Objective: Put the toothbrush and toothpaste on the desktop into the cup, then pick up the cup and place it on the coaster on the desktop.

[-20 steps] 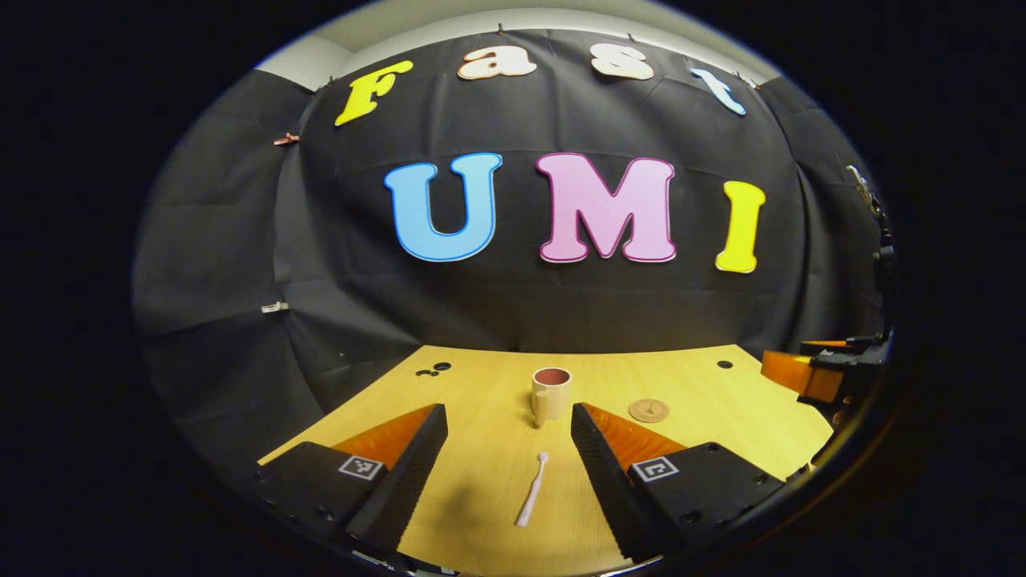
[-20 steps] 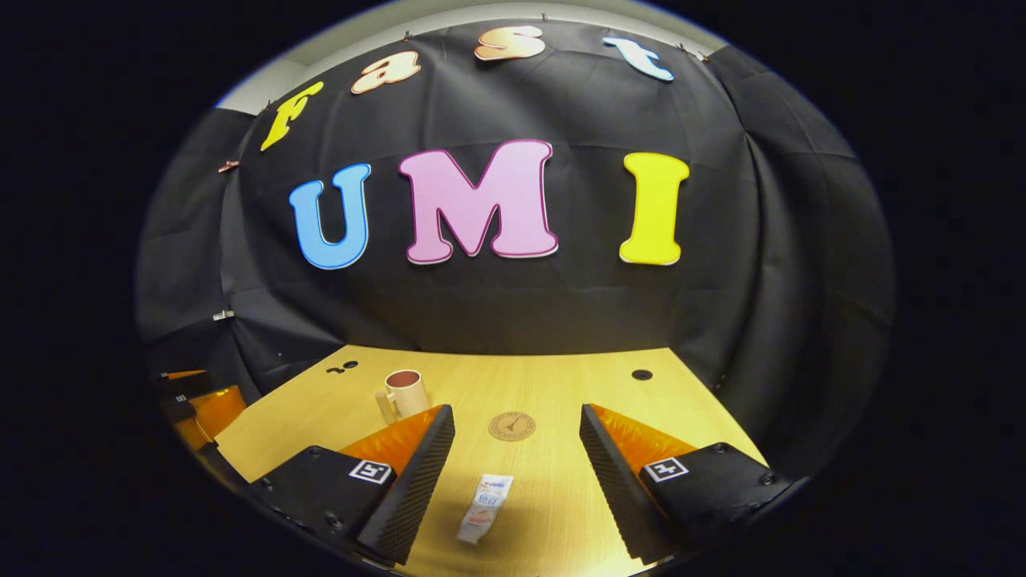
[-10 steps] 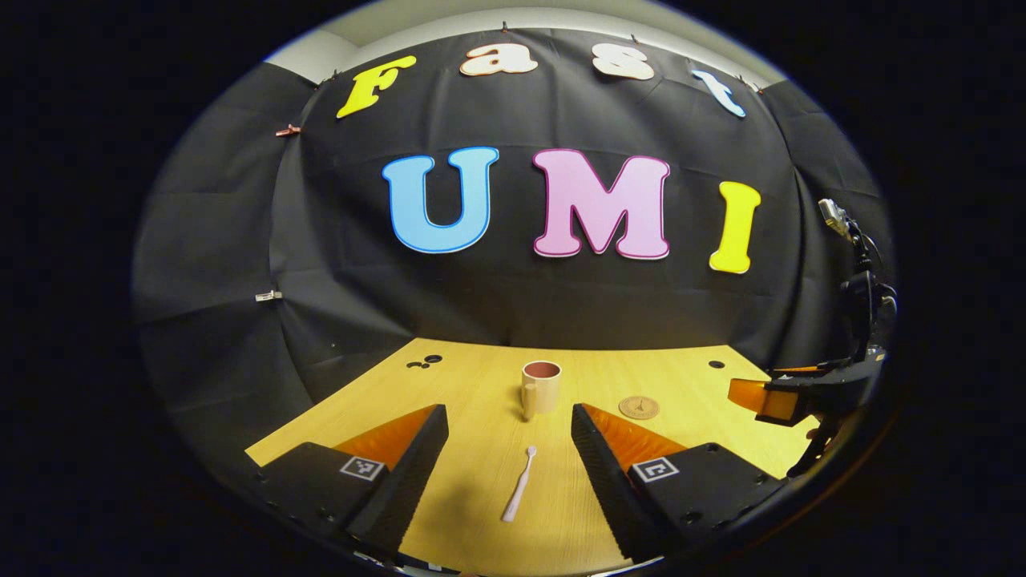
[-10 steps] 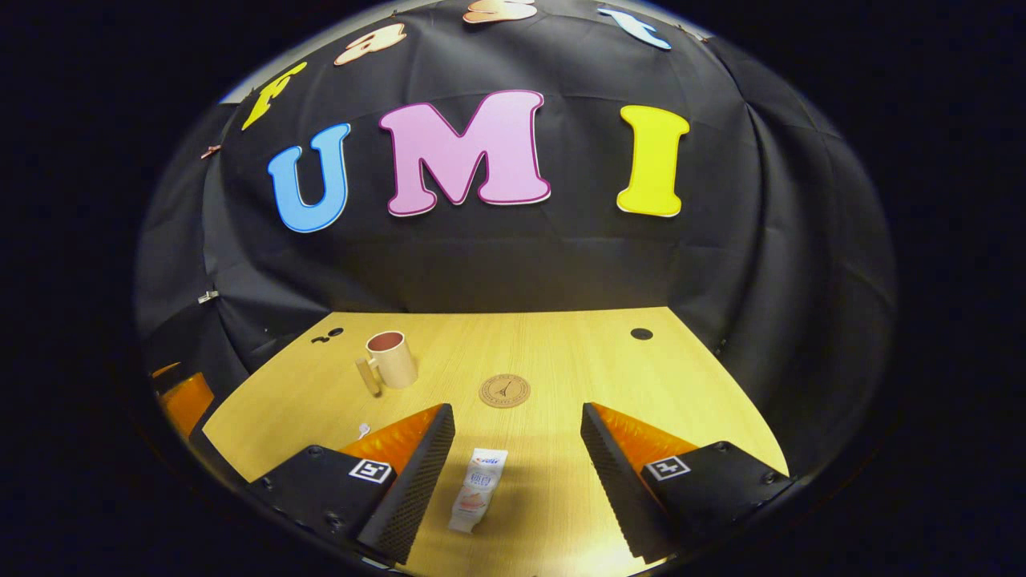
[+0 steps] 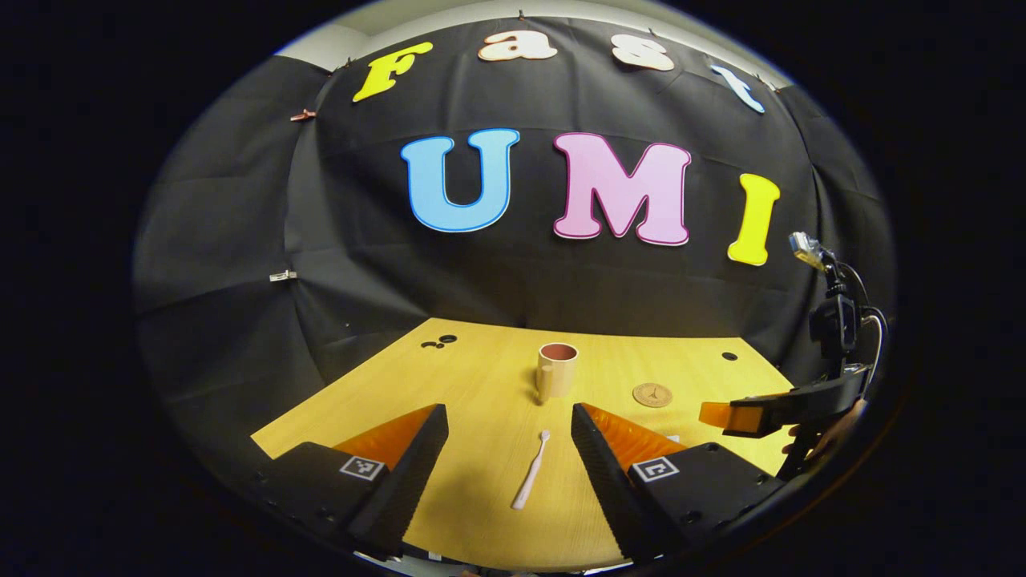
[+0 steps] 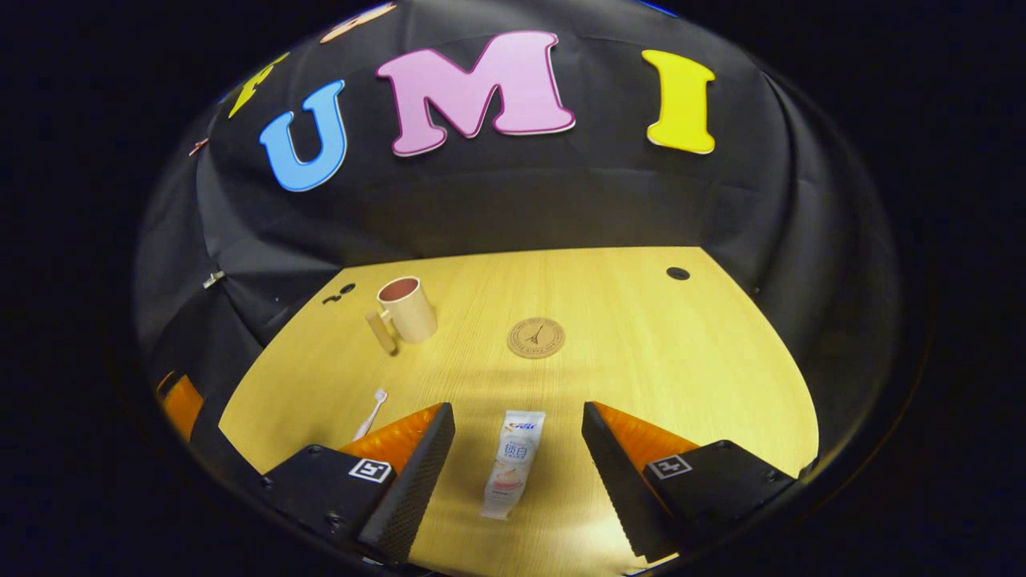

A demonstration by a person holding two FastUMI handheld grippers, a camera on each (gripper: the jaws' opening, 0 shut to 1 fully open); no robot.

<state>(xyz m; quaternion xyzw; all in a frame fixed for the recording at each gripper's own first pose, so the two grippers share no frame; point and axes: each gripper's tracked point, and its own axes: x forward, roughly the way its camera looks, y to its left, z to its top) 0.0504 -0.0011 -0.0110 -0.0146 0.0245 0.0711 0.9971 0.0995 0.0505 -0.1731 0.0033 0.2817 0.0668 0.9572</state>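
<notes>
The left gripper [image 5: 508,449] has its fingers wide apart around the toothbrush [image 5: 531,481] on the desk [image 5: 481,385]. The right gripper [image 6: 518,457] is spread too, around the toothpaste [image 6: 513,463]. The cup [image 6: 407,309] stands beside the coaster [image 6: 535,337].

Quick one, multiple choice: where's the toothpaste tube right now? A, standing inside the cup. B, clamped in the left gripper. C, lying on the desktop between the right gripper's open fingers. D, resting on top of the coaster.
C: in the right gripper view the toothpaste tube lies flat on the desktop between the open fingers of the right gripper, untouched, well short of the coaster and cup.
</notes>
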